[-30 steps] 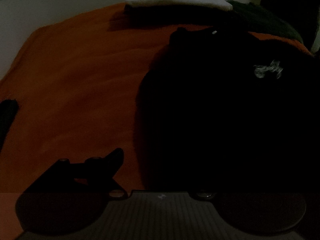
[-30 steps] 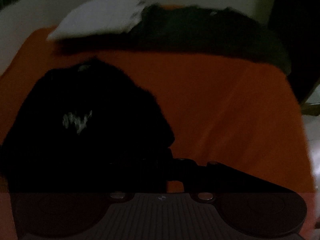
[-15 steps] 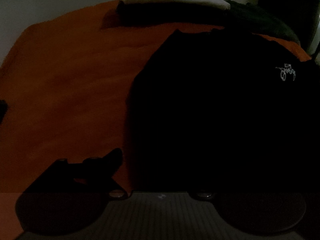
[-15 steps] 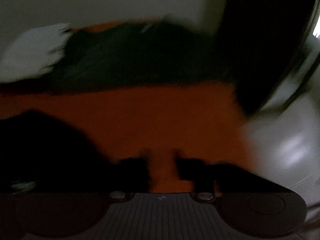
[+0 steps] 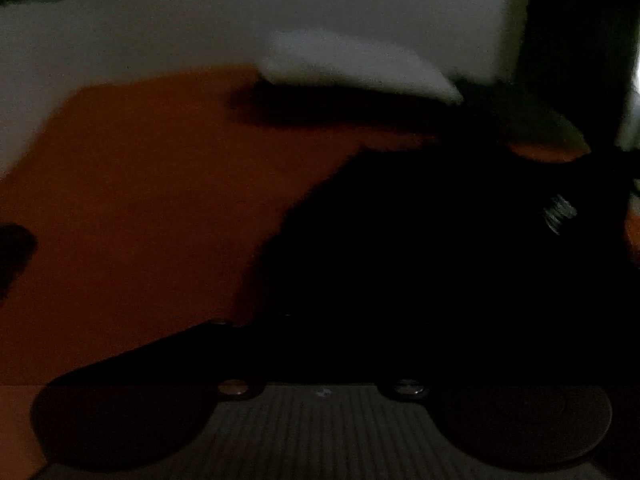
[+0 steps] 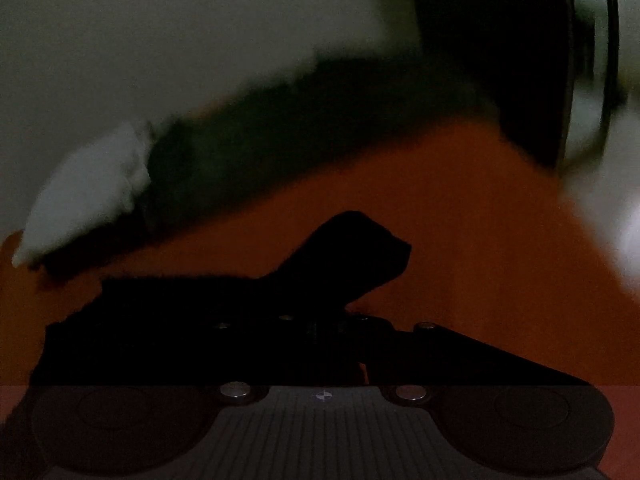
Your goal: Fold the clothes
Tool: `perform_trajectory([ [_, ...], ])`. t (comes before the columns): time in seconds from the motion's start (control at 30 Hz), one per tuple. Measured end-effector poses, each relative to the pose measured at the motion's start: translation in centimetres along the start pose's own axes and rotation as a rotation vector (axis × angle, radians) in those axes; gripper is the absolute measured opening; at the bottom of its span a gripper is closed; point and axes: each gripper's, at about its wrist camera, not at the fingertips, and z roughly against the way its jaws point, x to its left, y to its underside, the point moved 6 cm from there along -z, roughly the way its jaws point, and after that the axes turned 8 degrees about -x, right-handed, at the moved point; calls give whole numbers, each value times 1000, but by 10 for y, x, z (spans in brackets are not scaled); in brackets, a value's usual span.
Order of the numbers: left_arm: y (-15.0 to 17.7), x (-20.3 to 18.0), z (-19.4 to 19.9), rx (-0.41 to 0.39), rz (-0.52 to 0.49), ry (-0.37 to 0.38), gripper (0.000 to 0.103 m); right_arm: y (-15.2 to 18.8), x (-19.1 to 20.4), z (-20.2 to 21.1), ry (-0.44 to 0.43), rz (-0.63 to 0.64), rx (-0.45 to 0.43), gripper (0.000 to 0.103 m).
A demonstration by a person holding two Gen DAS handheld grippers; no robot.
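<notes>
**Left wrist view: black garment pinched at both ends on the orange bed**

The left wrist view took in the wide orange bed cover (image 5: pixel 132 208), dim and flat, running back to a pale wall (image 5: pixel 200 20). Over its right half sprawled the large black cloth garment (image 5: pixel 420 264), a small pale printed mark (image 5: pixel 560 210) showing near its right edge. Behind it, against the wall, sat a folded white cloth (image 5: pixel 352 66) on top of a dark pile, with a dark green garment (image 5: pixel 536 120) just beside it.

The left gripper (image 5: pixel 280 336) had its jaws pressed together at the black garment's near edge; the room was too dark to make out the pads themselves, but the cloth ran straight into them.

From the right wrist view, the right gripper (image 6: pixel 324 332) stood pinched on a bunched corner of the same black garment, a fold of it humped up just beyond the jaws. The picture was blurred.
</notes>
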Motion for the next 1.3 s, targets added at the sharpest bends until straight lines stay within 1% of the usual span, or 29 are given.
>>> perform_trajectory([
  [0.07, -17, 16, 15, -46, -26, -58, 9, -37, 14, 22, -9, 98, -96, 5],
  [0.17, -51, 28, 41, -140, -83, -141, 6, -87, 34, 48, -27, 213, -185, 5],
  [0.27, -97, 43, 60, -217, -92, -196, 6, -122, 52, 68, -33, 290, -247, 5],
  [0.33, -129, 53, 67, -254, -99, -229, 6, -141, 60, 72, -34, 299, -265, 5],
  [0.4, -161, 61, 59, -260, -109, -281, 7, -156, 63, 64, -29, 279, -270, 5],
  [0.43, -174, 66, 50, -242, -107, -305, 11, -158, 66, 55, -30, 254, -269, 5],
  [0.47, -182, 69, 36, -198, -98, -322, 19, -161, 68, 47, -31, 228, -268, 5],
  [0.5, -188, 70, 23, -151, -91, -334, 26, -161, 70, 35, -26, 207, -253, 14],
  [0.53, -189, 66, 12, -115, -105, -344, 50, -155, 73, 18, -13, 192, -206, 24],
  [0.57, -186, 59, 5, -97, -144, -358, 66, -147, 74, 2, 0, 176, -146, 51],
  [0.6, -182, 51, 1, -89, -183, -368, 68, -137, 76, -9, 6, 158, -105, 64],
  [0.63, -175, 45, 4, -91, -211, -358, 68, -128, 76, -14, 1, 139, -93, 66],
  [0.7, -155, 32, 12, -81, -224, -296, 71, -109, 74, -12, -31, 102, -81, 72],
  [0.8, -112, 15, 37, -35, -213, -191, 74, -72, 64, 7, -69, 74, -6, 74],
  [0.83, -96, 8, 45, -13, -209, -150, 75, -55, 62, 17, -94, 68, 24, 74],
  [0.9, -61, -6, 65, 35, -177, -71, 75, -16, 54, 45, -151, 56, 88, 74],
  [0.97, -24, -18, 82, 97, -119, -12, 77, 28, 53, 70, -181, 43, 164, 74],
  [1.0, -8, -26, 87, 129, -106, 1, 77, 51, 55, 80, -193, 42, 202, 74],
  [1.07, 23, -48, 97, 177, -131, 17, 77, 93, 70, 105, -223, 69, 259, 74],
  [1.1, 36, -58, 103, 197, -147, 16, 77, 111, 79, 117, -232, 96, 273, 74],
  [1.2, 66, -92, 124, 239, -205, 30, 77, 159, 109, 151, -247, 193, 279, 74],
  [1.27, 82, -112, 136, 260, -255, 37, 78, 186, 130, 162, -256, 262, 281, 72],
  [1.3, 88, -120, 139, 265, -287, 29, 78, 199, 140, 163, -257, 306, 283, 71],
])
